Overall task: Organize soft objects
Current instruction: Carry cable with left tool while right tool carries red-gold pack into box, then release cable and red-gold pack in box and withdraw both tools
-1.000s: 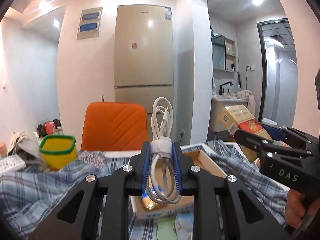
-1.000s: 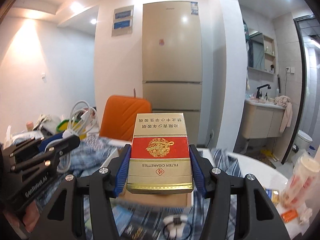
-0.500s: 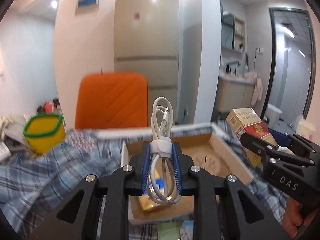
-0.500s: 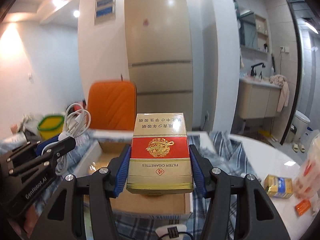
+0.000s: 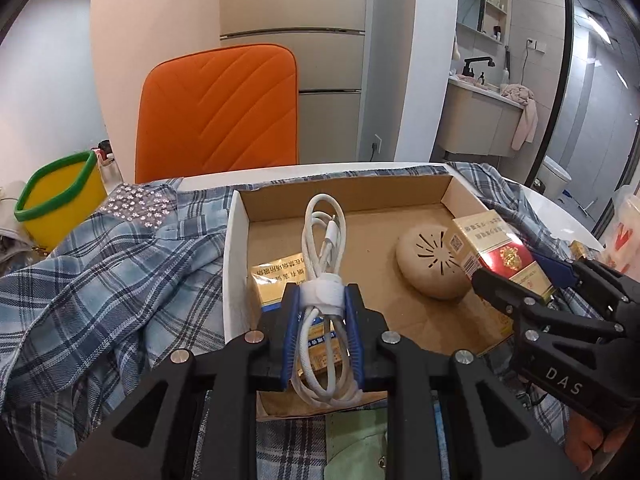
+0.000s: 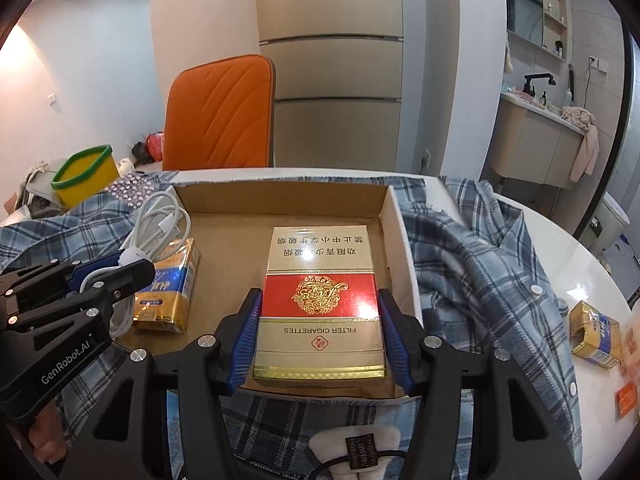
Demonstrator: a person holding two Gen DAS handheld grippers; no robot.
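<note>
1. Carrying two items at once: your left gripper is clamped on a coiled white charging cable bound with a white strap, and your right gripper is clamped on the sides of a red-and-gold cardboard cigarette carton.
2. Both loads hang over the open brown cardboard box with white outer walls, which sits on a blue plaid shirt spread over the white table.
3. Contents noted: a gold-and-blue foil packet on the box's left side and a round beige vented disc to the right.
4. Step in hand, as judged: the drop-off into the box.
5. Next move calls for lowering each item to a bare patch of box floor, cable beside the foil packet, carton clear of the disc, then parting the jaws.
6. Risk: the cable loops may snag a blue pad on release.
</note>
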